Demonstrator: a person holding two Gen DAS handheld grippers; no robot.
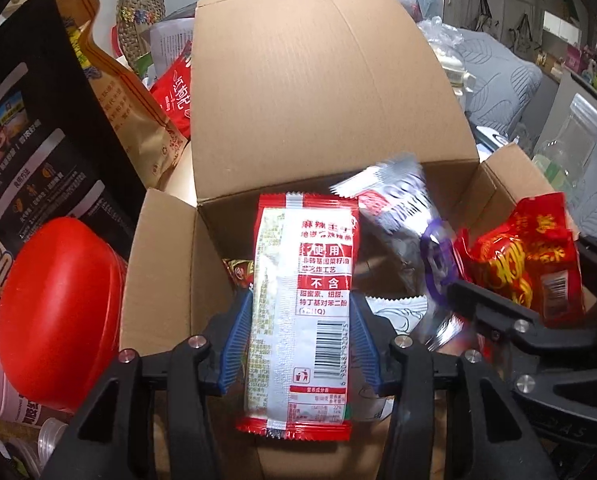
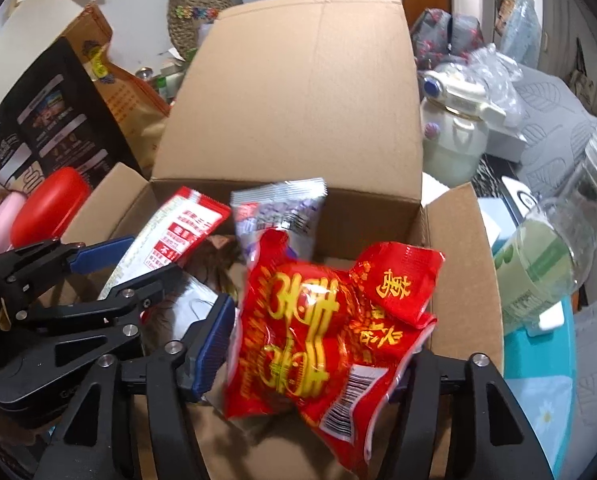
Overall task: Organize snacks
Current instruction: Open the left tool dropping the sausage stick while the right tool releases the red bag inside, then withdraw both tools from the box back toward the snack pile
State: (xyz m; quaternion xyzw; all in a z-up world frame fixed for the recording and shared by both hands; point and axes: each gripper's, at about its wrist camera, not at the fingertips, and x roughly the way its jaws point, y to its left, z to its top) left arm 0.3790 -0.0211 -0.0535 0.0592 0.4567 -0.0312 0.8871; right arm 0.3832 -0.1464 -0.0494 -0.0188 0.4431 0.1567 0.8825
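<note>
An open cardboard box (image 1: 170,248) fills both views, with several snack packets inside. My left gripper (image 1: 301,320) hangs over it, its blue pads pressed on the sides of a red-and-white packet (image 1: 302,280) held upright; the same gripper (image 2: 126,264) and packet (image 2: 178,224) show at the left of the right wrist view. My right gripper (image 2: 318,332) is over the box's (image 2: 458,240) right half. A crumpled red packet with yellow print (image 2: 318,320) sits blurred between its parted jaws, loose from the pads. A silver-and-purple packet (image 2: 278,212) is blurred just beyond it, above the box floor.
Left of the box stand a red-lidded canister (image 1: 58,312), a black bag (image 1: 30,128) and a brown-gold bag (image 1: 118,92). On the right are a white ceramic jar (image 2: 454,132), a clear plastic bottle (image 2: 550,248) and a teal surface (image 2: 538,380). The rear flap stands tall.
</note>
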